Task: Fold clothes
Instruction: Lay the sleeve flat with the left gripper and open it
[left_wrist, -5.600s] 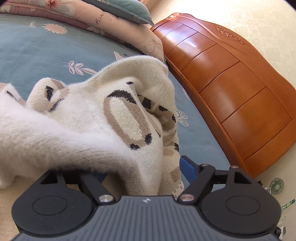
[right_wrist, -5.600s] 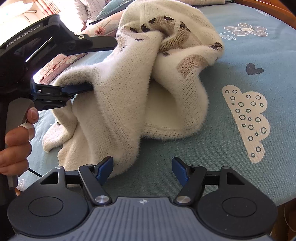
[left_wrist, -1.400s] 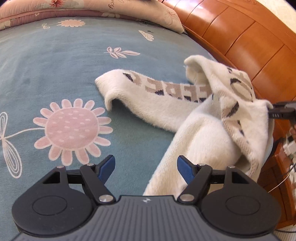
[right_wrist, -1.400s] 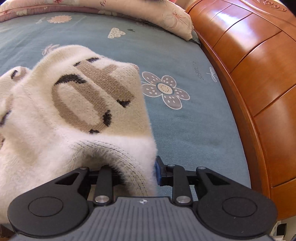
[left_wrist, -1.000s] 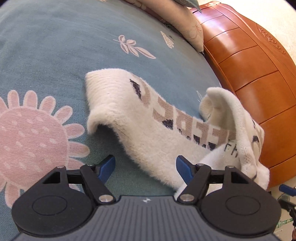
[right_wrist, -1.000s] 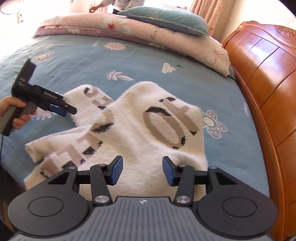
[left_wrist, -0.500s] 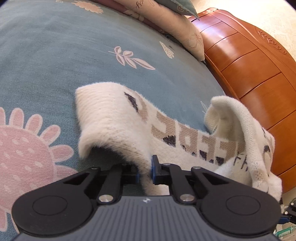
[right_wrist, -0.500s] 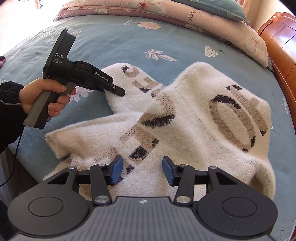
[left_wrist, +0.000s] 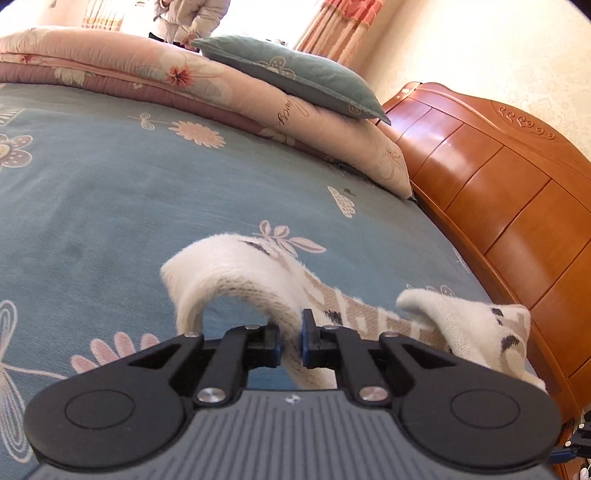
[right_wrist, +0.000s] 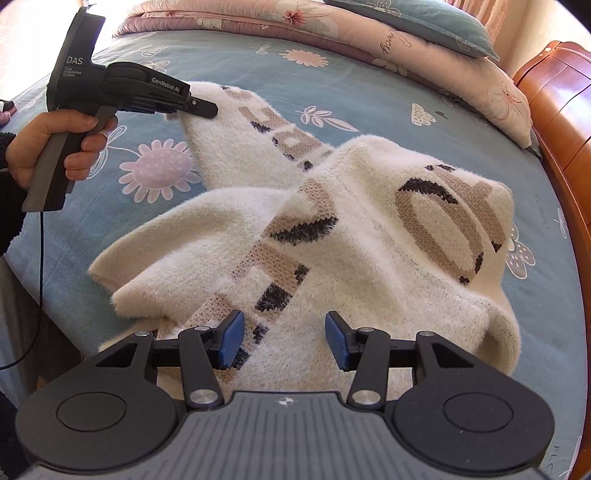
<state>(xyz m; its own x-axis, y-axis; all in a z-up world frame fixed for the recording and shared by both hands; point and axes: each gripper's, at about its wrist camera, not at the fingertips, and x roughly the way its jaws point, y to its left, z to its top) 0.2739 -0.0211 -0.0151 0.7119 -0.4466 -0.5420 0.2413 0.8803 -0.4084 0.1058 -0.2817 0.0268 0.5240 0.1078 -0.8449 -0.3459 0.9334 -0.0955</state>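
Left claw (left_wrist: 290, 338): jaws pinched tight on the cuff end of the sweater's sleeve, the knit squeezed between the blue pads; in the right wrist view its tip (right_wrist: 201, 107) sits at 10 o'clock, gripping that same sleeve end, which is raised off the bedspread.
Left hand (right_wrist: 48, 144): wrapped around the grey handle of the left claw, at 9 o'clock in the right wrist view; a dark sleeve shows at the wrist.
Right claw (right_wrist: 282, 339): jaws about half apart, nothing between the blue pads, poised over the lower part of the sweater; whether it touches the knit cannot be told.
Cream fuzzy knit sweater with beige and black lettering (right_wrist: 369, 236): spread rumpled on the bed, body at the centre of the right wrist view, one sleeve running up toward 10 o'clock to the left claw, a second flap lying toward 8 o'clock.
Sleeve in left wrist view (left_wrist: 240, 273): arches up from the pads, then trails toward 3 o'clock.
Blue floral bedspread (right_wrist: 332, 88): under the sweater on all sides.
Pink floral folded quilt (left_wrist: 147, 70): along the bed's far edge, 12 o'clock.
Teal pillow (left_wrist: 295, 81): resting on the quilt.
Orange-brown wooden headboard (left_wrist: 498, 206): at 3 o'clock, beside the bed.
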